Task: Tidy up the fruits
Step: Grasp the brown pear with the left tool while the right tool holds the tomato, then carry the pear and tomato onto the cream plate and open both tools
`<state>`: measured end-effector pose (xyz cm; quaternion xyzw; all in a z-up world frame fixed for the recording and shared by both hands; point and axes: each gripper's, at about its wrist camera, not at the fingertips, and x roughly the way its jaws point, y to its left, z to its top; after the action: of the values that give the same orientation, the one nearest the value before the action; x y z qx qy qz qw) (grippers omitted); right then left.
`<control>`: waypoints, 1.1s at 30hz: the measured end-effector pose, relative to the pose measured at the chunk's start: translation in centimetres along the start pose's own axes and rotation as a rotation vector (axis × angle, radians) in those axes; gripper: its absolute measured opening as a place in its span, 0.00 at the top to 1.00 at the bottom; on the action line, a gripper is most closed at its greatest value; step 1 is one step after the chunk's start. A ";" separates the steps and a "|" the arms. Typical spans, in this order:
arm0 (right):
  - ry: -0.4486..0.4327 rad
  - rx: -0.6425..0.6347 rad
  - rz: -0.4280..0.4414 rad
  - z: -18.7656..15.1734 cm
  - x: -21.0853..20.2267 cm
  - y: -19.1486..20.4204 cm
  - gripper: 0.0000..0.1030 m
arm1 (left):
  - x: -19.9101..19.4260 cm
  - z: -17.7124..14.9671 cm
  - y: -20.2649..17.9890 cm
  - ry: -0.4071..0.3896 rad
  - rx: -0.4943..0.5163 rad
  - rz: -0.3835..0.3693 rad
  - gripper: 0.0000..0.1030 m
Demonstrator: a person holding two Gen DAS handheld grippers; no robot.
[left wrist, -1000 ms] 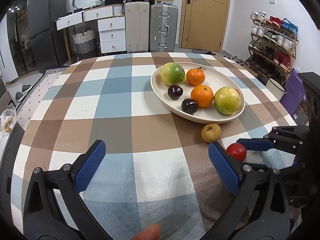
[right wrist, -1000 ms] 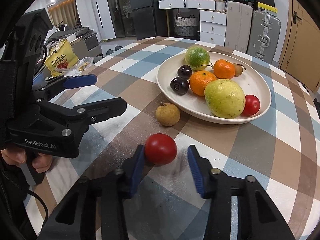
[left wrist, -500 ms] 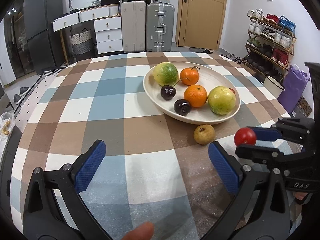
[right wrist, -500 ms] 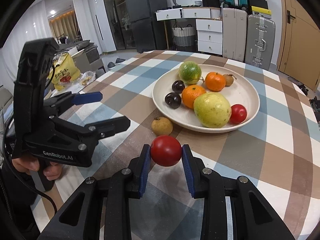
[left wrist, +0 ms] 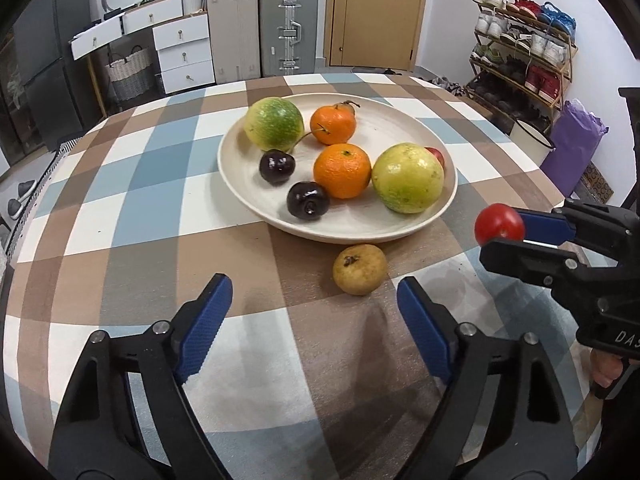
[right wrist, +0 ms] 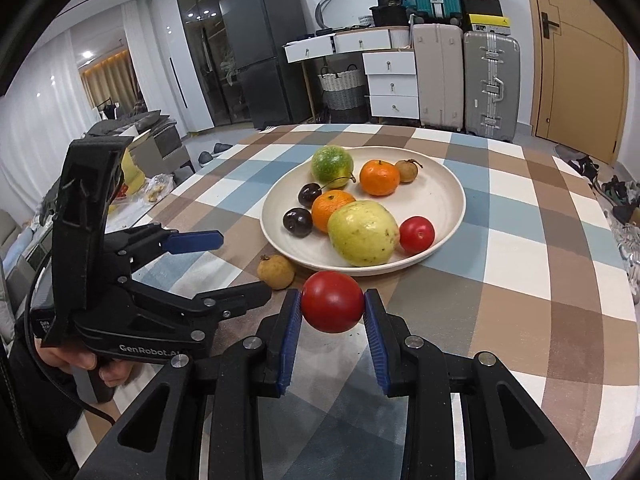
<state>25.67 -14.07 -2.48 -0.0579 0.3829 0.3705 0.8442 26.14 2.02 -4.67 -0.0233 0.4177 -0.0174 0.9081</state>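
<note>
the right gripper (right wrist: 332,304) grips a red tomato (right wrist: 332,302) between its fingers, held above the checked counter (right wrist: 520,280) at lower centre, just before the plate (right wrist: 448,192). the left gripper (left wrist: 314,312) is open behind the brown fruit (left wrist: 360,269).

Beyond the checkered tablecloth (left wrist: 152,216), two upright suitcases (left wrist: 289,28) stand against the far wall beside a wooden door (left wrist: 376,12), with white drawers (left wrist: 184,54) and a woven basket (left wrist: 129,74) to their left. A shoe rack (left wrist: 524,56) lines the right wall above a purple bag (left wrist: 576,148). In the right wrist view, a dark fridge (right wrist: 256,52) stands left of the drawers.
</note>
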 end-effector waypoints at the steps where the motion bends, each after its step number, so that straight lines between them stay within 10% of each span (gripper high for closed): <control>1: -0.001 0.007 -0.002 0.0 0.0 -0.2 0.69 | 0.1 0.1 -0.1 0.003 0.001 -0.002 0.23; 11: -0.004 0.031 -0.013 -0.2 -0.2 -0.9 0.69 | 1.1 0.8 -1.0 0.022 0.015 -0.017 0.38; 21: 0.002 0.027 -0.025 -0.2 0.3 -0.9 0.69 | 0.8 0.6 -1.1 0.017 0.021 -0.088 0.74; 33: 0.002 0.030 -0.026 -0.2 0.2 -0.9 0.69 | -0.3 0.4 -1.0 -0.012 0.016 -0.090 0.74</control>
<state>26.30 -14.69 -2.93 -0.0507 0.3884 0.3536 0.8494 26.24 1.05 -4.11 -0.0348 0.4105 -0.0617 0.9091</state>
